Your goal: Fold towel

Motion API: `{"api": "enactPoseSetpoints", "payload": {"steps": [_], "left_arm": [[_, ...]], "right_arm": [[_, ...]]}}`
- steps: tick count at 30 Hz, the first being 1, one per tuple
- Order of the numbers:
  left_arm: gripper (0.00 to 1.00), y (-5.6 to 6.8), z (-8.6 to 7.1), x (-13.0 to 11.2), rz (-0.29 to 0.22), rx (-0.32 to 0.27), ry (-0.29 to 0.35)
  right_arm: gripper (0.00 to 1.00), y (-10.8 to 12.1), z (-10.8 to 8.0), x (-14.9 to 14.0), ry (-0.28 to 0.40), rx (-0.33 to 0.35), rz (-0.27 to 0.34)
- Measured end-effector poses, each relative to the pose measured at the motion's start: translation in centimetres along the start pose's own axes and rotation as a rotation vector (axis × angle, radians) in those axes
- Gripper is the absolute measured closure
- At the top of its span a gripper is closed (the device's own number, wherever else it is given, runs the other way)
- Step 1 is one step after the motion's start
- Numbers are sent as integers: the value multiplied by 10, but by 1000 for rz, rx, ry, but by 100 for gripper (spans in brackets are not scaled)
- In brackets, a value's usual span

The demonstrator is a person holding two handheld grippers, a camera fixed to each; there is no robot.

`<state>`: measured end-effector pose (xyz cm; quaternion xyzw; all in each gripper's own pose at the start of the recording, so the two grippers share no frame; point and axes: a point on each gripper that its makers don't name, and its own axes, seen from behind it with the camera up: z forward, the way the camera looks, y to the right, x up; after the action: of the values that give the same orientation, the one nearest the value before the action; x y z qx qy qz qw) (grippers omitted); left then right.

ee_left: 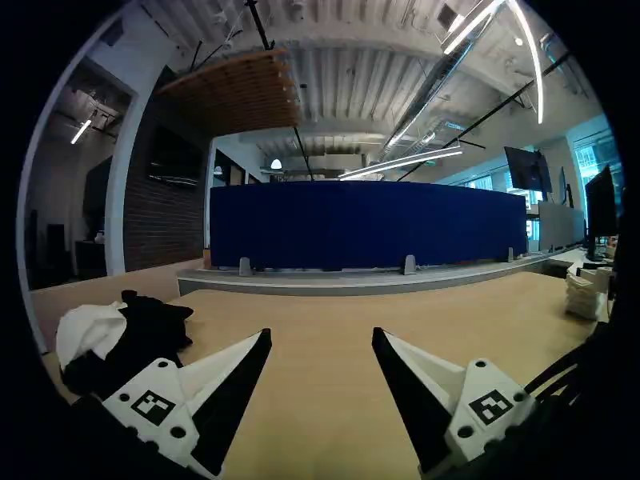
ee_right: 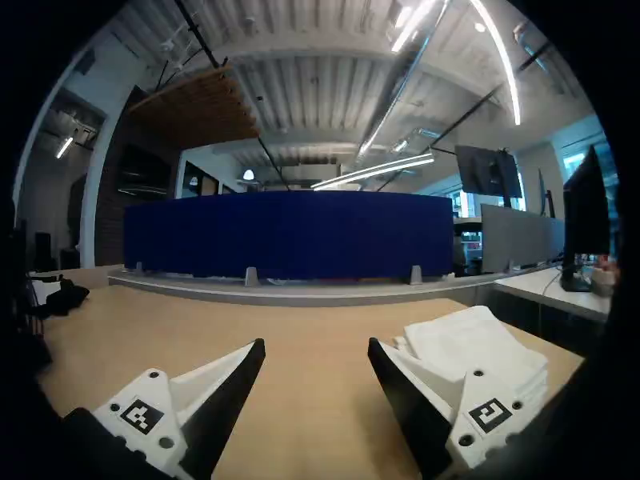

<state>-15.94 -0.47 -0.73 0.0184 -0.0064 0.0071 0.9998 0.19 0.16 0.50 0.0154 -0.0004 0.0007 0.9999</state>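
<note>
A stack of folded white towels (ee_right: 480, 344) lies on the wooden table (ee_right: 320, 384) just to the right of my right gripper (ee_right: 317, 352), which is open with nothing between its fingers. The same stack (ee_left: 584, 294) appears at the far right edge in the left gripper view. My left gripper (ee_left: 322, 342) is open too and hovers low over bare tabletop (ee_left: 320, 368). To its left lies a heap of black and white cloth (ee_left: 120, 336), close to the left fingertip but apart from it. That heap (ee_right: 64, 298) appears small at the far left in the right gripper view.
A blue divider panel (ee_left: 368, 224) on a grey rail runs along the table's far edge. Monitors (ee_right: 588, 216) stand on a neighbouring desk at the right. Dark cables (ee_left: 568, 372) hang at the lower right of the left gripper view.
</note>
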Motion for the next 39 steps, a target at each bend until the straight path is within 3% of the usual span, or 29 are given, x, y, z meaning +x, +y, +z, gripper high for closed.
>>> {"api": "enactPoseSetpoints", "payload": {"steps": [39], "left_arm": [[7, -1, -3, 2, -3, 0, -1]], "right_arm": [[0, 0, -2, 0, 0, 0, 0]]}}
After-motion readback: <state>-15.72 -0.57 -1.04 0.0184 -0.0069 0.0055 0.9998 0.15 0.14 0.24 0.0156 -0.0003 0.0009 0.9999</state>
